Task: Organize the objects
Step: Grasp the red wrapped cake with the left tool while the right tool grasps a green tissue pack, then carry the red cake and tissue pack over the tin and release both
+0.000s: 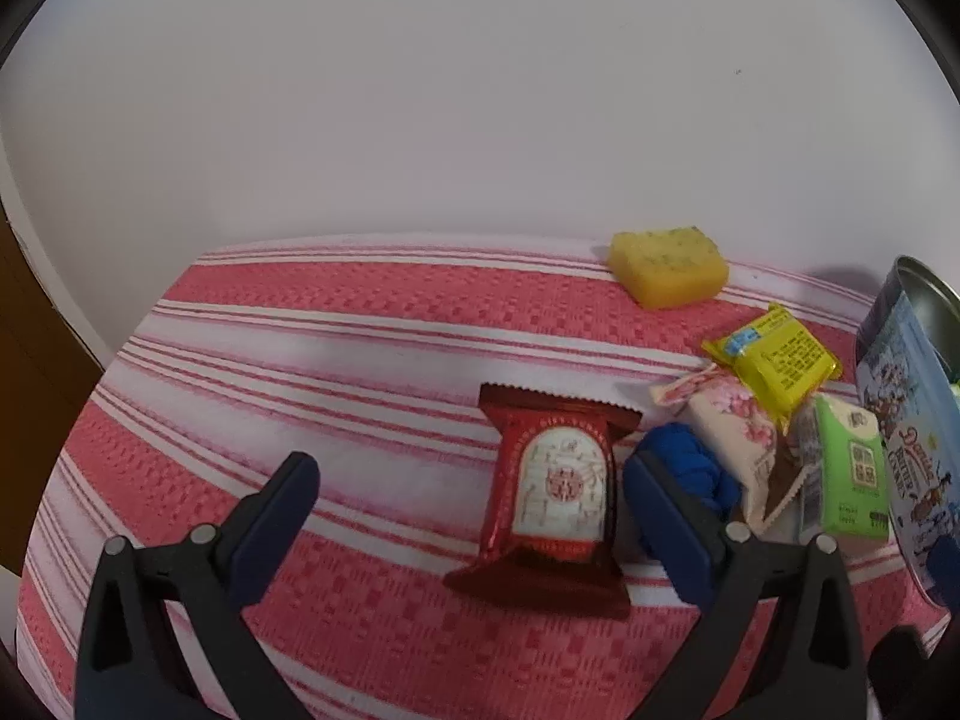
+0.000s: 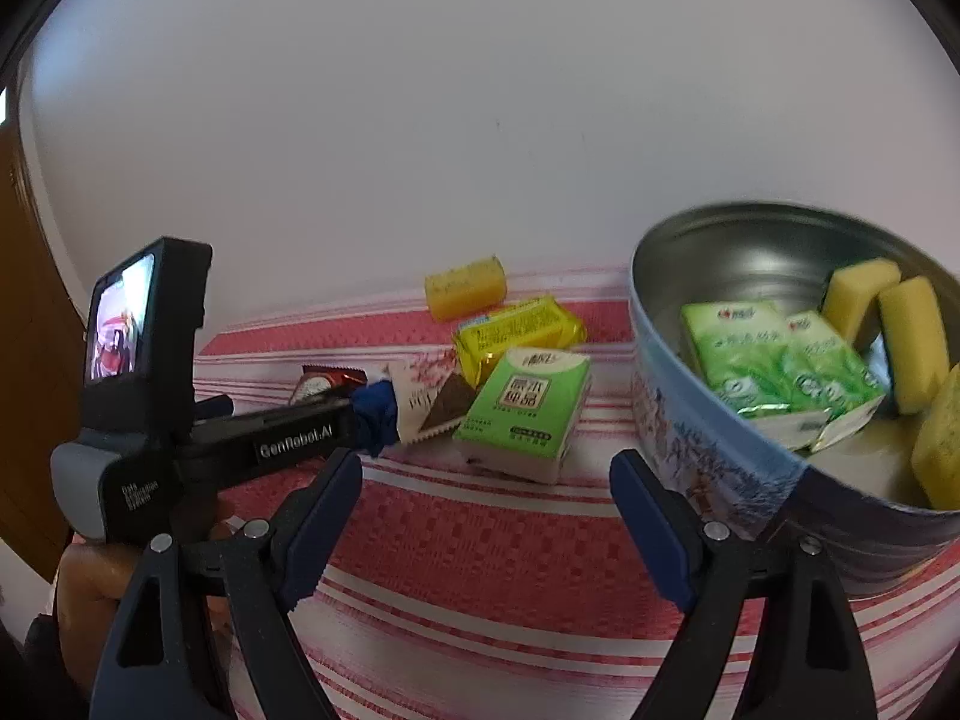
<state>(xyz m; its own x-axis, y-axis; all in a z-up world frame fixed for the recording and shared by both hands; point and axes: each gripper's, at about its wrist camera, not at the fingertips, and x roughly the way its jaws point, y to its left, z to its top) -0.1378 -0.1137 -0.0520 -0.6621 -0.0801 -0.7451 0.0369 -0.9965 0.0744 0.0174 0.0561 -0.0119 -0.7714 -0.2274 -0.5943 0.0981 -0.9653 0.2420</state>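
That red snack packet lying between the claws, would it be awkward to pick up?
Probably light: the red snack packet looks like a thin foil wrapper. Its glossy surface may slip between the pads. It lies flat on the striped cloth, so the crimped ends would likely bend rather than stay stiff.

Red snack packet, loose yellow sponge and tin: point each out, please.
Red snack packet (image 1: 555, 495), left wrist view, on its white label.
Loose yellow sponge (image 1: 669, 267), left wrist view, on its top face.
Tin (image 2: 720, 450), right wrist view, on its printed outer wall.

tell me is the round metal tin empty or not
Not empty: the round metal tin holds green packets and yellow sponges.
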